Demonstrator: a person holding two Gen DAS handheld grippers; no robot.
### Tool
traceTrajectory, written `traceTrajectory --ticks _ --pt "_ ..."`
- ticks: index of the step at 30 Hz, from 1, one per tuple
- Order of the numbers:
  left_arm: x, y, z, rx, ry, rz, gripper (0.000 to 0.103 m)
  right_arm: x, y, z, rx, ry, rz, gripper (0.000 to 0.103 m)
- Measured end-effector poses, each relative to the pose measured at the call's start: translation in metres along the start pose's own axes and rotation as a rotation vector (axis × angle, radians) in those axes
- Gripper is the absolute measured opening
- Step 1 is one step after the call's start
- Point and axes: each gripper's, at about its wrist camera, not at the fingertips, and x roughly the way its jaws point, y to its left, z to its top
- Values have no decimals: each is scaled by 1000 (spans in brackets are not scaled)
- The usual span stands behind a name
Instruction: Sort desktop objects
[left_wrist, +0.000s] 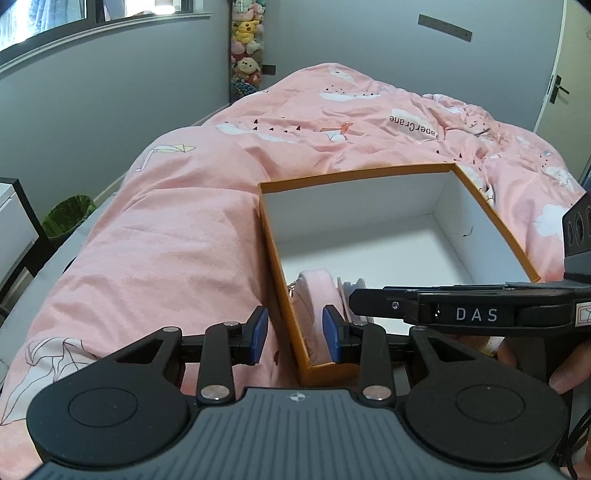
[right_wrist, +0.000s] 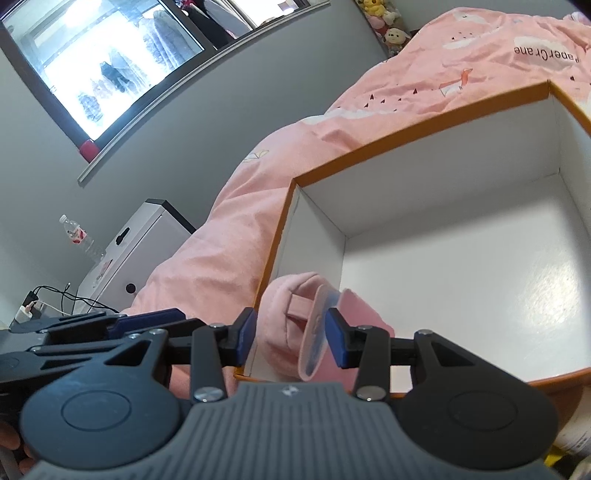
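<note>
Pink slipper (right_wrist: 291, 325) lodged in near corner of orange box (right_wrist: 417, 129) on bed. Right claw (right_wrist: 290, 338) parted around slipper, unclamped; left claw (left_wrist: 295, 334) parted astride box wall. Risk: wall snagged, box tipped.

Daylight from the overexposed window (right_wrist: 103, 70) softly lights both sharp fisheye views, putting glare on the white floor of the box (right_wrist: 480, 280), a soft shadow along its near side, and bending walls and frame lines toward the dark corners.
</note>
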Motion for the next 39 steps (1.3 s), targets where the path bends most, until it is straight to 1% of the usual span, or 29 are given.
traceTrajectory --ticks 3,7,13,15,17,20,24,25,28,33,36,39 --pt "-1 -1 0 -4 -5 -10 38 -2 -3 1 3 7 -15 45" --pt "-4 -5 1 4 -5 -48 38 -12 -5 5 -17 10 -29 45" --pt "-9 -24 2 2 3 -157 38 -41 -7 15 -45 -18 -49 45" --pt "-9 -34 1 7 22 -201 38 -52 -6 15 -66 -27 -89 45" --pt "-5 -44 -1 19 70 -227 38 -63 -5 13 -92 -33 -116 43" --pt "6 -53 -6 -3 151 -237 38 -78 -5 6 -115 -23 -136 41" --pt "20 -54 -15 -42 207 -249 38 -87 -4 -12 -173 22 -196 37" --pt "23 -55 -18 -45 215 -248 38 -88 -5 -18 -184 39 -205 37" --pt "30 -54 -24 -62 238 -238 52 -86 -8 -35 -207 86 -209 36" --pt "44 -48 -33 -113 267 -228 52 -74 -11 -63 -256 165 -214 36" --pt "53 -46 -39 -143 275 -234 52 -68 -4 -73 -315 169 -221 34" --pt "57 -47 -43 -153 264 -248 52 -64 2 -80 -354 170 -234 33"
